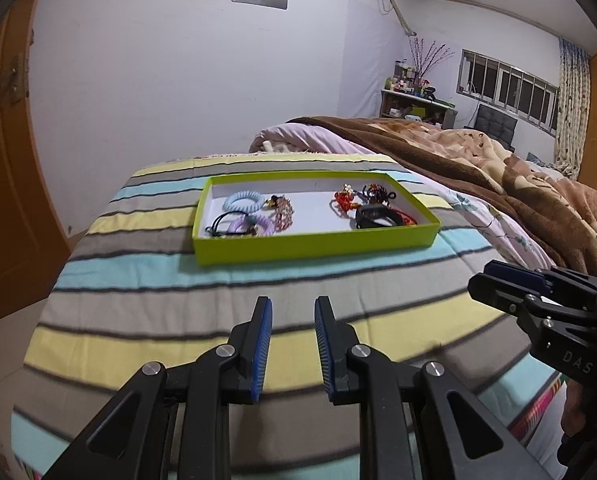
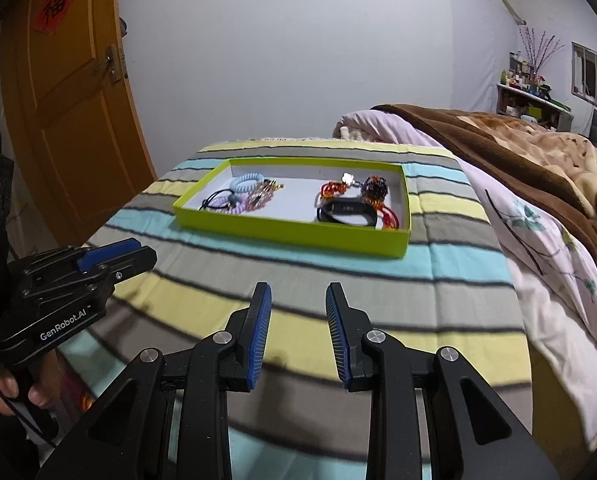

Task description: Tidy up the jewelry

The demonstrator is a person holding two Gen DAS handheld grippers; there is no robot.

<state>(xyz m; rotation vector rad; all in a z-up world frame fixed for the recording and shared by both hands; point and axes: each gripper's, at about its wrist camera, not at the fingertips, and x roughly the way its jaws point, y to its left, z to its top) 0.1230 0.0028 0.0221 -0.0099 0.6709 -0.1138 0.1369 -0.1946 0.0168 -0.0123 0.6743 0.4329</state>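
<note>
Jewelry [image 1: 282, 212] is lying in the green tray [image 1: 314, 244] on the bed [image 1: 178, 320], at 12 o'clock. Both grippers [image 1: 293, 320] [image 2: 298, 308] are hovering with fingers parted, empty. Pieces are probably light, tangling; pinch bands at their rims.

The left gripper [image 2: 136, 254] carries white lettering on its black body — "GenRobot.AI". A red diamond paper [image 2: 57, 5] on the orange door [image 2: 70, 120] shows the character "福", and the right gripper [image 1: 494, 280] reads "DAS".

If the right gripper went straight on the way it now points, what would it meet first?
Probably the striped blanket, since the open, empty right gripper tilts downward. Aimed flatter, it would meet the near wall of the green tray first. Depth is hard to judge.
</note>
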